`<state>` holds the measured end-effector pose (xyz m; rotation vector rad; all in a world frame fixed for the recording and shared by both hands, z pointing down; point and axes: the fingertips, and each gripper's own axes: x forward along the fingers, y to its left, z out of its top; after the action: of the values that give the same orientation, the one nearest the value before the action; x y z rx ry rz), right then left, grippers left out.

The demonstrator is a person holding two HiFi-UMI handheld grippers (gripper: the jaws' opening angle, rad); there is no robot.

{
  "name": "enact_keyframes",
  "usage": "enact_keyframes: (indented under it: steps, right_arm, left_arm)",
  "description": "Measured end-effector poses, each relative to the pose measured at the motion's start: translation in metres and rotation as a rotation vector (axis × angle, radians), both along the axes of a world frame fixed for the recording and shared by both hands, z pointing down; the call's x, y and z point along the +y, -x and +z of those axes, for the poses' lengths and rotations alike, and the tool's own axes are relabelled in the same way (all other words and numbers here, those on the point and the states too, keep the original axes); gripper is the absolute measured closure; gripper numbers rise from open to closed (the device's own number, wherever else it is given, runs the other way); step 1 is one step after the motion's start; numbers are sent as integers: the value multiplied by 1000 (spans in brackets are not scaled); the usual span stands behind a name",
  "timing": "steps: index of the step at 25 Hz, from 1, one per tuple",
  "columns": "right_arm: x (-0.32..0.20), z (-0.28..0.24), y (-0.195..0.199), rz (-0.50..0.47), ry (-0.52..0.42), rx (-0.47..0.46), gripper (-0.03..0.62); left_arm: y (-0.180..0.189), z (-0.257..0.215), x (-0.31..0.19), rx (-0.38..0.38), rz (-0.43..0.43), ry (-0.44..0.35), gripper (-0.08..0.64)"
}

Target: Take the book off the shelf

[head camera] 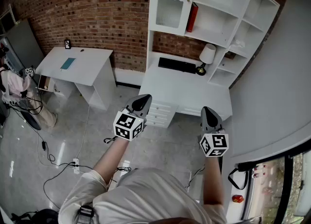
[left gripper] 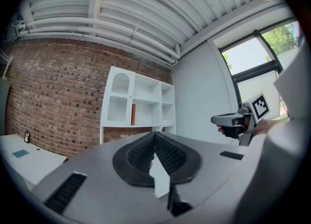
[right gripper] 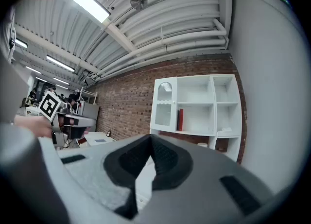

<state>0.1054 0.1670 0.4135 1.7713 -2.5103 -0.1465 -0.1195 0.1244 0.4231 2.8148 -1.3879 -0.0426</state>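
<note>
on the shelf [head camera: 218, 4]: book [head camera: 192, 17] is standing upright, untaken.
left gripper [head camera: 142, 101]: hovering well apart, jaws together, empty.
right gripper [head camera: 209, 113]: likewise pinched, empty; approach pending.

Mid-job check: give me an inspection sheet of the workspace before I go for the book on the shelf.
Surface: white desk under the shelf unit.
Job's things: red book upright on a shelf, untouched.
Clutter: keyboard and lamp at the back of the desk.
Grippers: left gripper and right gripper both shut, empty, well short of the shelf.
Cables: loose cables and a power strip on the floor.
Surroundings: brick wall, second desk at left, a person at the left edge.
</note>
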Motion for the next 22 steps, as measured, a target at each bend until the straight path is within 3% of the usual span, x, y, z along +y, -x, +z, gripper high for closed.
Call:
enact_keyframes:
  steps: [22]
  right_arm:
    - [-1,1,-12,6,2,-19,588]
  left_arm:
    - [-14,3,2,9,-9,21,566]
